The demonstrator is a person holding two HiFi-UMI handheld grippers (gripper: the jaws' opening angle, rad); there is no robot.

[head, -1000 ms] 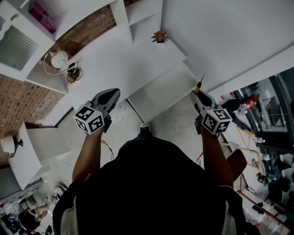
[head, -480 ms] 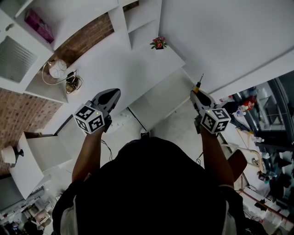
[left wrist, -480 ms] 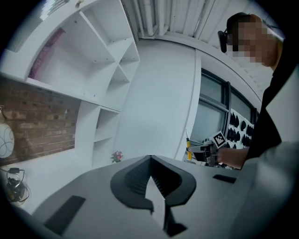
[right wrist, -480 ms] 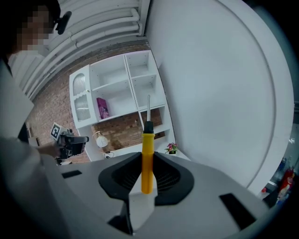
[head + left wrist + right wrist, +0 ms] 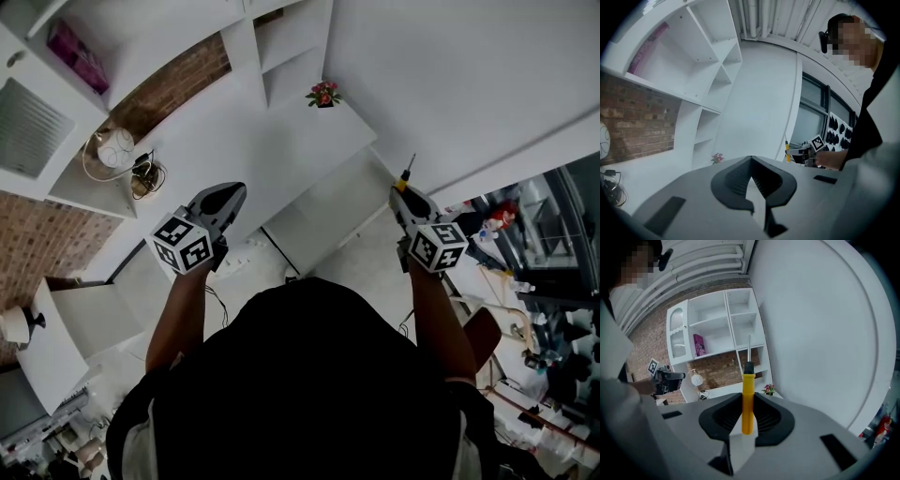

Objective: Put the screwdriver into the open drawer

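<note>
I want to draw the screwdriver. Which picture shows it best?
The right gripper view: the screwdriver is big and close, yellow handle clamped in the right tongs. The head view shows just its tip; the left gripper view, a tiny yellow speck.

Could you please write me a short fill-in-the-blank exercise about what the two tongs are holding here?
1. The right tongs grip a screwdriver by its ____ handle.
2. The left tongs are shut and hold ____.
3. The wall behind the white shelves is made of ____.
Missing words: yellow; nothing; brick.
</note>
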